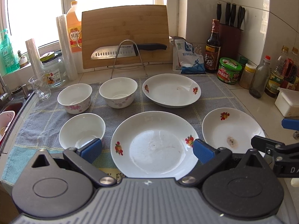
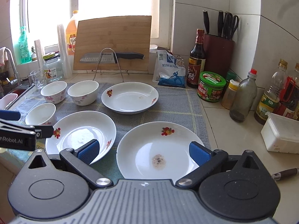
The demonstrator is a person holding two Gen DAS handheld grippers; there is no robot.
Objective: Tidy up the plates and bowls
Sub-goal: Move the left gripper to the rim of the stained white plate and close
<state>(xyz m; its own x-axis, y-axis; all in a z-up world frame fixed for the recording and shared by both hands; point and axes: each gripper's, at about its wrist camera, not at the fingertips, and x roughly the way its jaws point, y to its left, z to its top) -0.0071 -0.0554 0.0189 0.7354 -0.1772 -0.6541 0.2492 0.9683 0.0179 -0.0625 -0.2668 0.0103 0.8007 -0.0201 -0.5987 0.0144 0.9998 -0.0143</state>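
Both wrist views look forward and down across the grey cloth (image 1: 209, 100) toward the window, close above it. Between the left jaws lies the middle plate (image 1: 155, 143); between the right jaws, the stained plate (image 2: 158, 149). Both views share all dishes.

**Dishes counted on the grey checked cloth**

Three white shallow plates with red fruit motifs: one far (image 1: 171, 90), one middle (image 1: 155, 144), one stained at right (image 1: 231, 130). Three white deep bowls: two pink-flowered at the back (image 1: 74, 98) (image 1: 118, 92), one nearer (image 1: 82, 130).

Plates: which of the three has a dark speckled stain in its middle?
The front right plate, before the right gripper; the other two plates lack that dark patch.
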